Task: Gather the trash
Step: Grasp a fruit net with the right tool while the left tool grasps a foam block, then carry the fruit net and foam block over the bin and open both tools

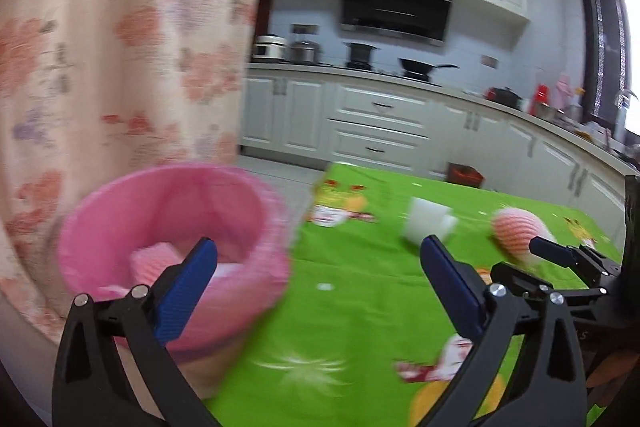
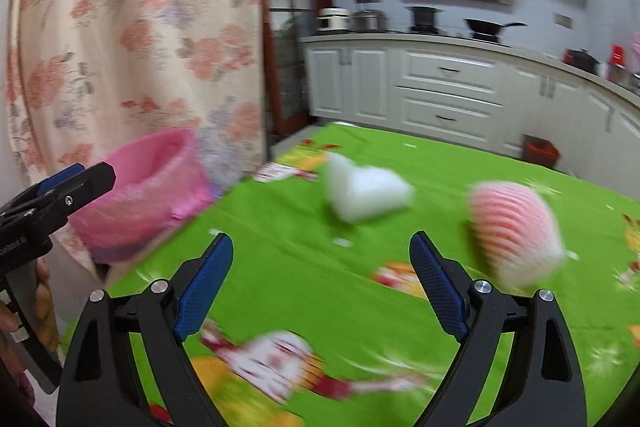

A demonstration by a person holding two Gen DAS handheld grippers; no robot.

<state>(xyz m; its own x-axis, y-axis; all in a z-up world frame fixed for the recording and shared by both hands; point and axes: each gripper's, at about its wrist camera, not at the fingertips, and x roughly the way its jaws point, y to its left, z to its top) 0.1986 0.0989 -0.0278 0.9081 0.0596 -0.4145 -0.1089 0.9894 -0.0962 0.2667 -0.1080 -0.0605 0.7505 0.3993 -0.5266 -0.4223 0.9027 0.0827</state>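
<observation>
At the left edge of the table (image 2: 280, 267), against the flowered curtain (image 2: 140, 27), stands the pink bin (image 1: 172, 247), its liner folded over the rim so that whatever you drop stays bagged; pink scraps already lie inside it. Your left gripper (image 1: 318, 291) hovers just beside the bin, over the green tablecloth (image 1: 340, 307), jaws spread wide with nothing between them, which reads as a hand that is free and ready for the next piece. Moving rightward across the cloth, the white foam piece (image 2: 364, 195) lies near the middle, well apart from the bin and touched by neither claw (its exact shape is lost to blur). Your right gripper (image 2: 322, 283) points over the cloth between that white piece and the next one, jaws likewise fully released and empty. Just to its right lies the pink-and-white foam fruit net (image 2: 516, 231), resting on its side on the cloth, nearer the right-hand finger than anything else. Both leftover pieces sit in open cloth with room on either side, so my guess is that either claw can straddle one without nudging the other. The net looks soft and springy, so it will probably squash under a firm clench. Beyond the far edge, the kitchen cabinets (image 2: 440, 87) play no part.
</observation>
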